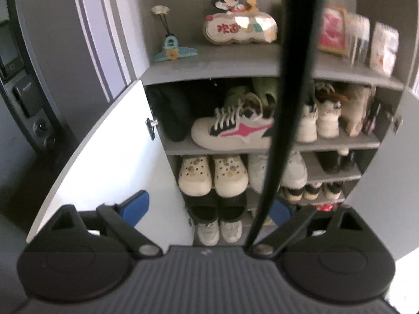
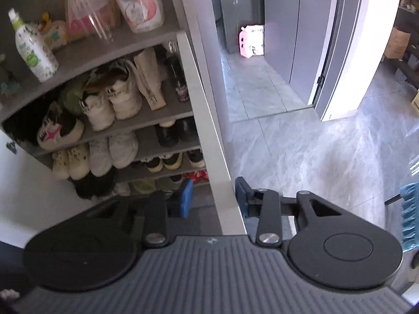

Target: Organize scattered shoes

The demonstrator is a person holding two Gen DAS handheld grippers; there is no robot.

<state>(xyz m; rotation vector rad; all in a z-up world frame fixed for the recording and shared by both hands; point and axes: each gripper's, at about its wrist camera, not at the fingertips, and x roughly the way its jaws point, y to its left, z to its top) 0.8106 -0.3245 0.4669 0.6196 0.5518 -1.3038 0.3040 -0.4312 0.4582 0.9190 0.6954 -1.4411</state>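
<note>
left gripper (image 1: 207, 208): jaws spread wide, nothing held; pointed at the open cabinet from the front
right gripper (image 2: 213, 197): blue pads set either side of the right door's edge; whether the pads actually press on it cannot be told
right door (image 2: 207, 120): white, open, seen edge-on in the right wrist view, running between the two pads
left door (image 1: 104, 157): white, swung open, hinge visible at its inner edge
shoe cabinet (image 1: 262, 72): grey, several shelves, filled with shoes
pink-star sneaker (image 1: 233, 130): white with dark trim, lying sideways on the upper shoe shelf, in front of other shoes
white high-tops (image 2: 115, 102): on the same shelf, to the right, upright
cream clogs (image 1: 212, 174): paired side by side, shelf below
black slippers (image 1: 218, 208): under the clogs
white sneakers (image 1: 220, 231): lowest visible pair
top shelf items: cartoon mouse ornament (image 1: 239, 23), blue hair clip (image 1: 174, 51), spray bottle (image 2: 32, 49)
black strap (image 1: 285, 110): hanging blurred across the left wrist view
floor (image 2: 314, 144): grey marbled tile
</note>
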